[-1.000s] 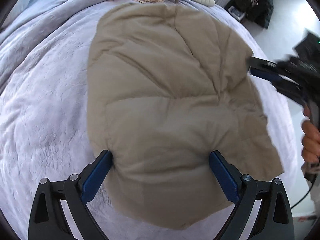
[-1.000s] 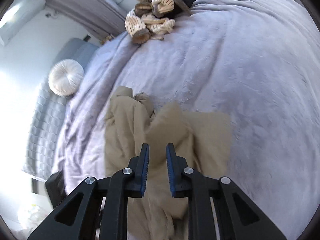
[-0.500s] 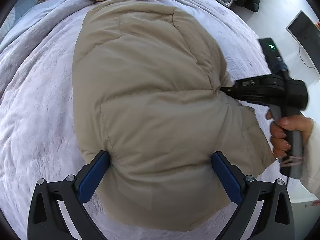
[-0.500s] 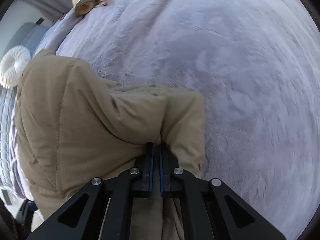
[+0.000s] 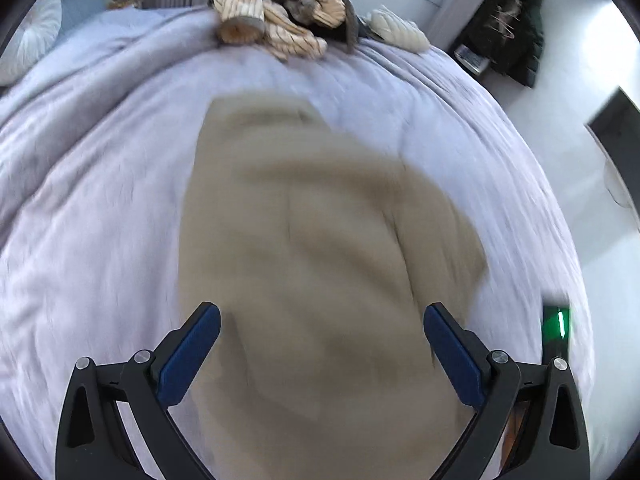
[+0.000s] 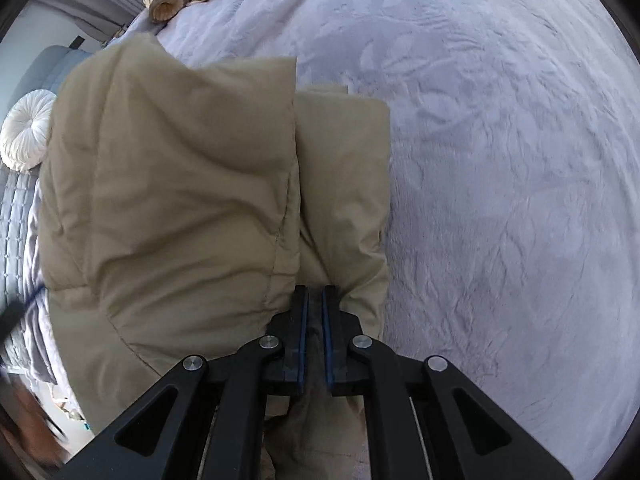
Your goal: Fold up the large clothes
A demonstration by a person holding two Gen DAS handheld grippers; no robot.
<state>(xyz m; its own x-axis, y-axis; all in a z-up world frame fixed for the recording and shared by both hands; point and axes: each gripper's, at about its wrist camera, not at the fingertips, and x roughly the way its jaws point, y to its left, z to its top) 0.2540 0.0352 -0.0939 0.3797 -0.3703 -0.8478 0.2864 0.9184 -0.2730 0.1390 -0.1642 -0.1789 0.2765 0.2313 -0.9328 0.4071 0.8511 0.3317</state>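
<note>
A large tan puffer jacket (image 5: 320,264) lies on the lavender bedspread (image 5: 92,216), blurred by motion in the left wrist view. My left gripper (image 5: 322,330) is wide open above its near end, holding nothing. In the right wrist view the jacket (image 6: 180,200) is bunched into a thick fold. My right gripper (image 6: 315,300) is shut on a pinch of its fabric beside the folded edge. The right gripper's body with a green light (image 5: 556,320) shows at the jacket's right side.
A heap of striped beige clothes (image 5: 280,20) and a cream knit (image 5: 396,34) lie at the bed's far edge. A round white cushion (image 6: 26,136) sits by the grey headboard. Dark clothes (image 5: 508,36) hang at the back right. Bare bedspread (image 6: 500,200) lies right of the jacket.
The left gripper has pulled back and up, so the jacket looks smaller and blurred. The right gripper stays shut on the fabric, and the jacket has folded over further.
</note>
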